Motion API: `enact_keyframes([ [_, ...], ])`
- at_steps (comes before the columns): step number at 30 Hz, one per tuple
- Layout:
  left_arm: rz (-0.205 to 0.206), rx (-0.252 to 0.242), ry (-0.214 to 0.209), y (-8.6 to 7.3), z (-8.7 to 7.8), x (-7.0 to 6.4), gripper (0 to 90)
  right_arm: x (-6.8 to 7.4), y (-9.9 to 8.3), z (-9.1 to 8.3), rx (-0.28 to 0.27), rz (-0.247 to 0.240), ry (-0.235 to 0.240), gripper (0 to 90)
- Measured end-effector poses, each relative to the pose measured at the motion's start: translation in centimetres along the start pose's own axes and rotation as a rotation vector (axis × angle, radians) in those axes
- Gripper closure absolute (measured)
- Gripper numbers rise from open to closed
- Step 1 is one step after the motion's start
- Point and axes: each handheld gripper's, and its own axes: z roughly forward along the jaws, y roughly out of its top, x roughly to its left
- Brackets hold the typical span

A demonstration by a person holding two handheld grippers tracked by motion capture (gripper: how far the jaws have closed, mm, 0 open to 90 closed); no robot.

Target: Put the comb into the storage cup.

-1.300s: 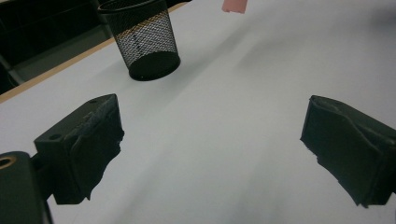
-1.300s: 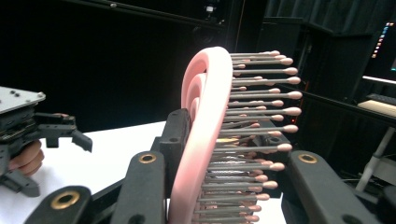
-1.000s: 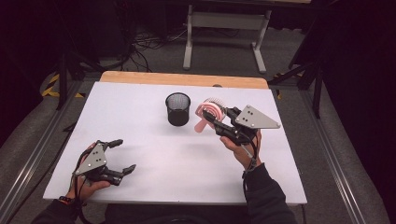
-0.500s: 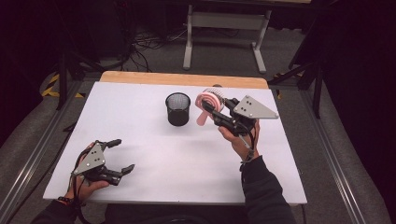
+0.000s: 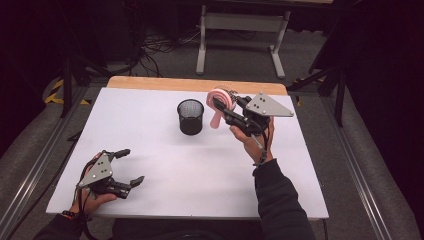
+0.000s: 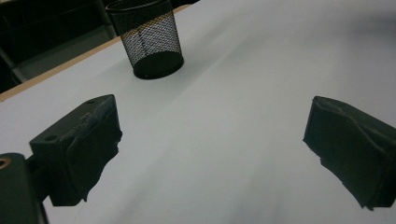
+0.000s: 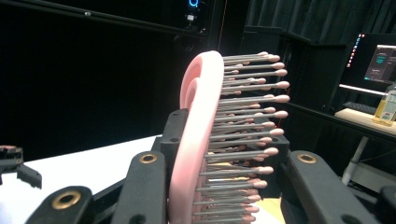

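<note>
A pink hairbrush (image 5: 218,101) is held up in the air just right of the black mesh cup (image 5: 190,116), its handle hanging down. My right gripper (image 5: 223,108) is shut on the brush. In the right gripper view the brush (image 7: 194,140) stands upright between the jaws, its pink-tipped bristles pointing right, with my right gripper (image 7: 224,156) clamped on it. My left gripper (image 5: 131,166) rests open at the near left of the white table (image 5: 165,160), holding nothing. In the left gripper view, my left gripper (image 6: 212,144) faces the cup (image 6: 148,39) across bare table.
A wooden strip (image 5: 165,83) runs along the table's far edge. A metal stand (image 5: 240,22) and cables lie on the floor behind. Metal rails (image 5: 35,165) run beside the table on the left. A lit monitor (image 7: 380,60) stands in the dark background.
My right gripper has carried the hairbrush upward and slightly left, closer to the cup. The left gripper has stayed where it was, still open.
</note>
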Motion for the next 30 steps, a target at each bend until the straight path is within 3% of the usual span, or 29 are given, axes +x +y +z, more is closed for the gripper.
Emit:
enact_keyframes([
  [17,-0.006,-0.002,-0.007,0.0,0.0,0.0,4.6,-0.4,1.9,3.3,-0.035,0.008,-0.015,63.4],
  [30,-0.008,-0.007,-0.011,-0.1,0.0,0.0,4.6,-0.4,1.9,6.3,-0.03,0.023,-0.012,63.4],
])
